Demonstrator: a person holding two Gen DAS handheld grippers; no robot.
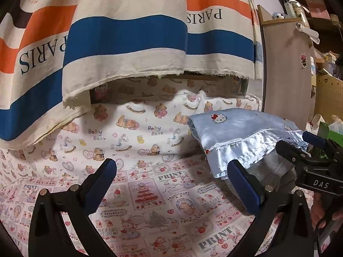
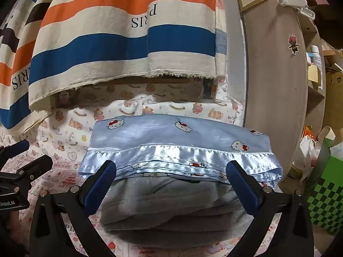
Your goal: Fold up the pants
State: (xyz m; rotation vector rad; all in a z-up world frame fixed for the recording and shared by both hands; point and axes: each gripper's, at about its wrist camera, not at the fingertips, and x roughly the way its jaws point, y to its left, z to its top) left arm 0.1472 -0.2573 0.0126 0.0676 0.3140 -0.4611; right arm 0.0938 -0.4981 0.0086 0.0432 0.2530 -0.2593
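Right gripper (image 2: 171, 184) splayed over glossy, seemingly folded pants (image 2: 178, 141).

Satin pants (image 2: 178, 137) lie on folded sweatpants (image 2: 171, 205), upon the bedsheet (image 2: 60, 171).

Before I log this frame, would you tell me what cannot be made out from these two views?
- Grey garment, right wrist view: mostly under the blue satin pants, so its kind and fold are unclear.
- Space under the striped cloth, left wrist view: in shadow, the box labels are unreadable.
- Shelf items, left wrist view: small, warped at the fisheye rim.
- Right gripper, left wrist view: cut off by the edge; the hand is barely seen.
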